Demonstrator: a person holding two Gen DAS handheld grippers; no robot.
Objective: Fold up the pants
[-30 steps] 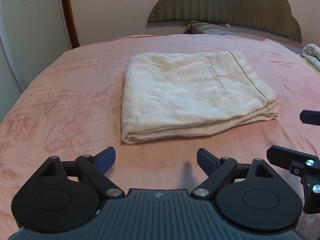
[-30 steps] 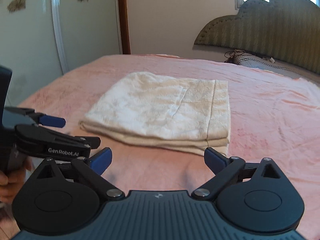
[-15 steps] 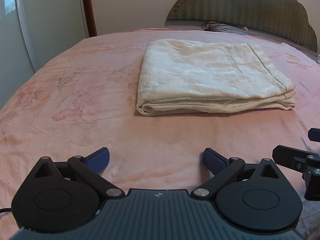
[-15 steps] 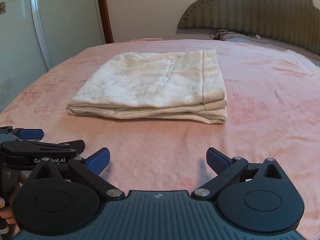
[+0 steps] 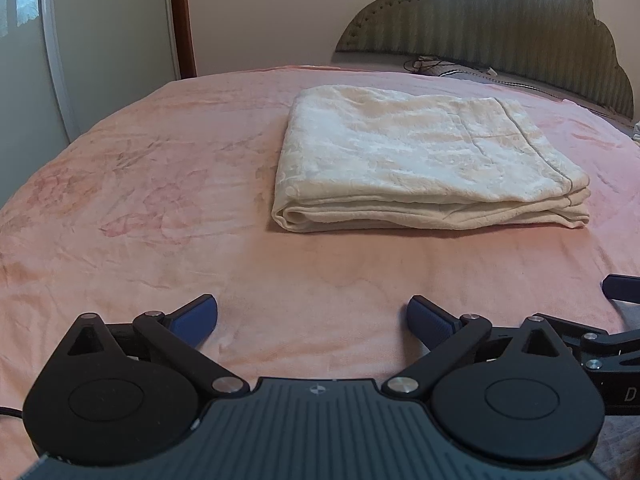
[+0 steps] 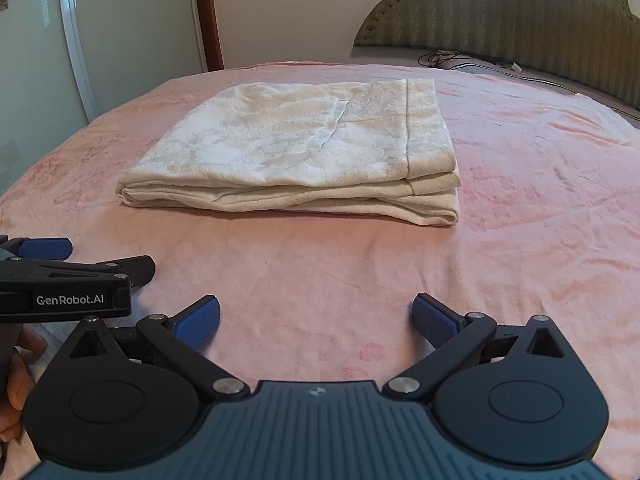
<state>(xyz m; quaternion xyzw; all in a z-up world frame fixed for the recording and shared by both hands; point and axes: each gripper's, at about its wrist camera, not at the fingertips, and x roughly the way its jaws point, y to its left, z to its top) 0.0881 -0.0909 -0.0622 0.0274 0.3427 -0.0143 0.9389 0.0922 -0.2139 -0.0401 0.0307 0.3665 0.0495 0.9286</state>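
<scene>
The cream pants (image 5: 428,160) lie folded into a flat, layered rectangle on the pink bed (image 5: 160,208), toward its far middle, with the stacked fold edges facing the near side. The left tool (image 5: 312,314) hovers low over the near part of the bed, its blue-padded fingers (image 5: 196,314) spread wide and holding nothing, well apart from the pants. The right tool (image 6: 316,314) sits just beside it to the right, likewise spread wide and empty, its blue pads (image 6: 434,318) over bare bedding. In the right wrist view the left tool shows at the left edge with a hand (image 6: 16,384) behind it, probably gripping its handle, though the frame cuts most of it off. A green padded headboard (image 5: 500,36) stands at the far right, and a pale wardrobe door (image 6: 120,32) at the far left.
</scene>
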